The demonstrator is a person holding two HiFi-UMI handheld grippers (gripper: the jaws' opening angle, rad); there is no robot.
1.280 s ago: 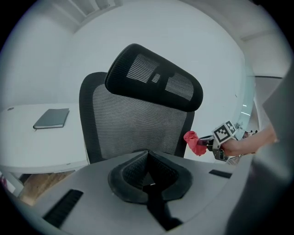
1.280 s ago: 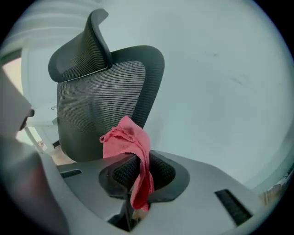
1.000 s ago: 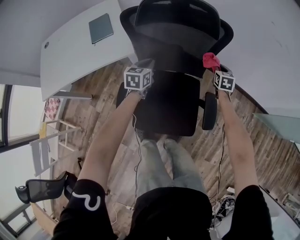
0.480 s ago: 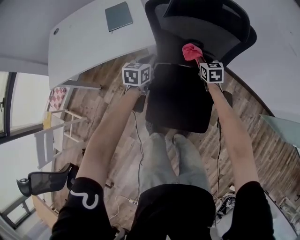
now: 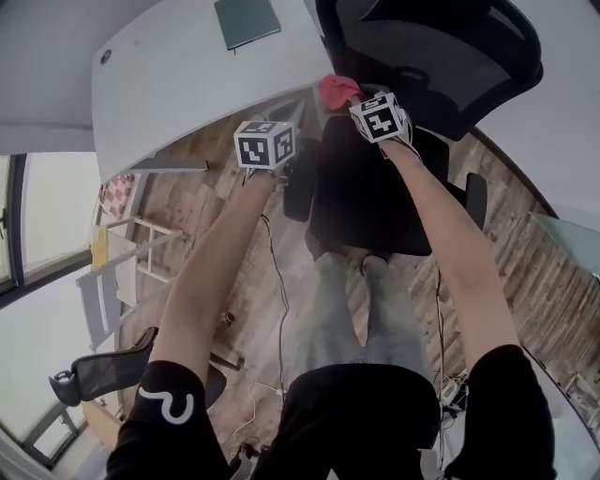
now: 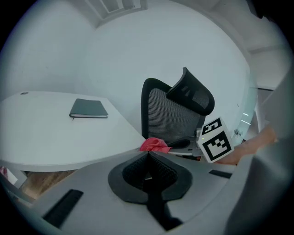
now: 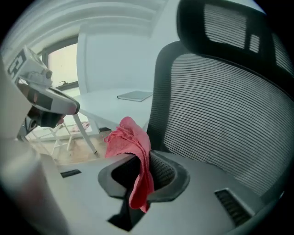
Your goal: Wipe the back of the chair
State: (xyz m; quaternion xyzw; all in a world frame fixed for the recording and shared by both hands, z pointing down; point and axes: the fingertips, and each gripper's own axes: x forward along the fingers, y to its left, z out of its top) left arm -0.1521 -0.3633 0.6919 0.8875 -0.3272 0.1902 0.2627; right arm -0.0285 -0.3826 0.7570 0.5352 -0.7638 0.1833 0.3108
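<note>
The black mesh-back office chair (image 5: 441, 66) stands in front of me; its backrest (image 7: 229, 110) fills the right gripper view, and its back and headrest (image 6: 177, 114) show in the left gripper view. My right gripper (image 5: 349, 94) is shut on a red cloth (image 7: 133, 151), and holds the red cloth (image 5: 337, 89) at the left edge of the backrest. In the left gripper view the red cloth (image 6: 155, 145) shows beside the right gripper's marker cube (image 6: 215, 140). My left gripper (image 5: 272, 127) is shut with nothing in it, left of the chair by the desk edge.
A white curved desk (image 5: 178, 84) with a dark notebook (image 5: 246, 19) stands left of the chair. Wooden floor (image 5: 206, 206) lies below. A white rack (image 5: 112, 272) and a second black chair (image 5: 103, 375) are at the lower left. Cables (image 5: 277, 281) trail down.
The right gripper has carried the red cloth leftward across the chair back to its left edge. The left gripper has shifted slightly left and up. The head view has turned, so the chair sits further right.
</note>
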